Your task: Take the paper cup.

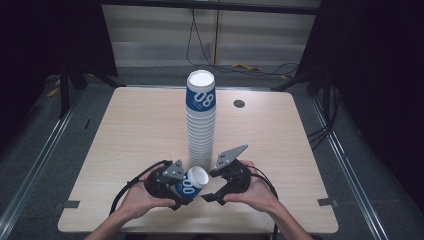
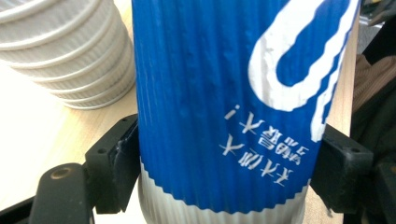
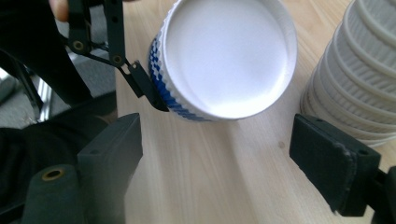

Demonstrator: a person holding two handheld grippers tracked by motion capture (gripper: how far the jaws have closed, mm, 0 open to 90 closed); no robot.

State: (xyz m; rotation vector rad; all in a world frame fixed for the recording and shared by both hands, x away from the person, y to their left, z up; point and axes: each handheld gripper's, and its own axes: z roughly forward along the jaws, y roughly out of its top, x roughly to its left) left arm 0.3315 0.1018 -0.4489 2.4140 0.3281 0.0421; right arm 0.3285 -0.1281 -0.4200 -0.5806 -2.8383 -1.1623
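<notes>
A tall stack of white ribbed paper cups [image 1: 201, 125] stands at the table's middle, topped by a blue-sleeved cup marked "08". My left gripper [image 1: 186, 189] is shut on a single blue ribbed cup [image 1: 192, 182], held on its side near the front edge. Seen from the left gripper view, the cup [image 2: 219, 107] sits between both jaws of that gripper [image 2: 227, 172], with the stack [image 2: 70, 51] behind it. My right gripper [image 1: 209, 186] is open just right of the cup. In the right gripper view, the cup's white round end [image 3: 229, 56] lies ahead of the open gripper [image 3: 219, 158], apart from it.
The light wooden table [image 1: 135, 130] has a round dark grommet [image 1: 239, 103] at the back right. The stack [image 3: 359, 79] stands close to the right jaw in the right gripper view. Cables lie on the floor behind the table.
</notes>
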